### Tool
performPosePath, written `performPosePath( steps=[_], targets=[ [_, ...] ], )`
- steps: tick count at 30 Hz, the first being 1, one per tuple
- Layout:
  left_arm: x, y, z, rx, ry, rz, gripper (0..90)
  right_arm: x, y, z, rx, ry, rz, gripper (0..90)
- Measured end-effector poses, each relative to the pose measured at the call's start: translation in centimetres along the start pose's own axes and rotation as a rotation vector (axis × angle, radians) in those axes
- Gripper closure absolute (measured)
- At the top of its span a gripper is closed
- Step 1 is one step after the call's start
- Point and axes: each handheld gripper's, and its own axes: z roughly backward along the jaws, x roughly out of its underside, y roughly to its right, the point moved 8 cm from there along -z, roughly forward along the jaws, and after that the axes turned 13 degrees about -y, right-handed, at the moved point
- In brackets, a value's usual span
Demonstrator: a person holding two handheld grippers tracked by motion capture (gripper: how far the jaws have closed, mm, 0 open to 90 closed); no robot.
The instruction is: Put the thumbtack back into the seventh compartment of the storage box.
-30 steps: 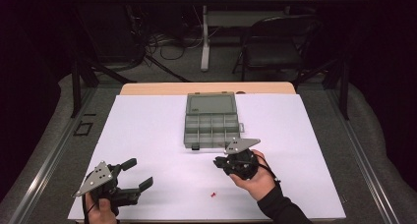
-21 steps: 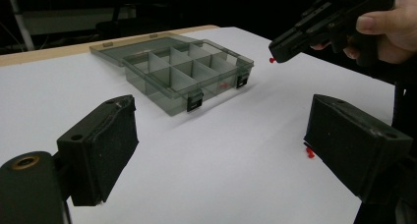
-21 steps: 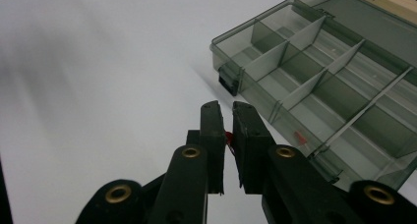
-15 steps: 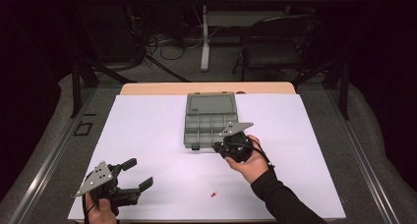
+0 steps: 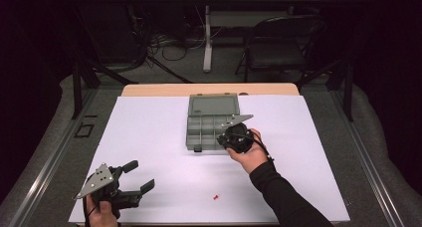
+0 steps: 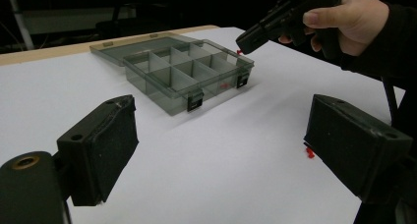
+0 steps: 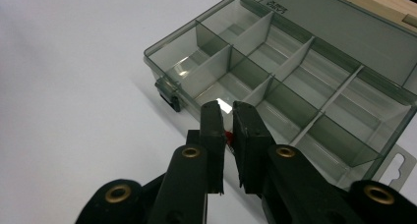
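- Red, tiny and hard-looking, one small piece (image 5: 216, 197) lies loose on the white sheet (image 5: 149, 132) nearest the person, probably waiting its turn.
- Left gripper (image 5: 140, 186) rests beside it, padded jaws spread wide, nothing between.
- Right gripper (image 7: 226, 123) pinches another red bit (image 7: 228, 135), poised over the near compartments for dropping.
- Smoky translucent plastic organizer box (image 5: 213, 123), lid laid flat back, sits farthest.

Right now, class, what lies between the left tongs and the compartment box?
Bare white table between the left tongs and the compartment box, seen in the high view.
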Motion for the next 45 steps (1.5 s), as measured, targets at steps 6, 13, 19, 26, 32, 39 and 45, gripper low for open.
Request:
performPosePath(
  steps=[6, 13, 19, 26, 32, 39, 45],
  targets=[
    [0.0, 0.0, 0.0, 0.001, 0.000, 0.000, 12.1, -0.1, 0.8, -0.6, 0.019, -0.010, -0.018, 83.8],
    [0.0, 0.0, 0.0, 0.005, 0.000, 0.001, 12.1, 0.0, 1.7, -1.7, 0.042, -0.025, -0.033, 83.8],
    [0.0, -0.1, 0.0, 0.004, 0.000, 0.002, 12.1, 0.1, 2.4, -2.5, 0.050, -0.044, -0.051, 83.7],
    [0.0, -0.1, 0.0, 0.004, 0.001, 0.003, 12.1, 0.1, 2.8, -3.3, 0.058, -0.049, -0.068, 83.7],
    [0.0, -0.1, 0.0, 0.003, 0.003, 0.003, 12.1, 0.2, 2.9, -3.6, 0.060, -0.056, -0.074, 83.7],
    [0.1, -0.1, -0.1, 0.005, -0.002, 0.001, 12.1, 0.2, 2.7, -3.6, 0.056, -0.062, -0.066, 83.0],
    [0.1, -0.1, -0.1, 0.005, -0.002, 0.007, 12.1, 0.1, 2.7, -3.6, 0.054, -0.051, -0.064, 76.6]
  ],
)
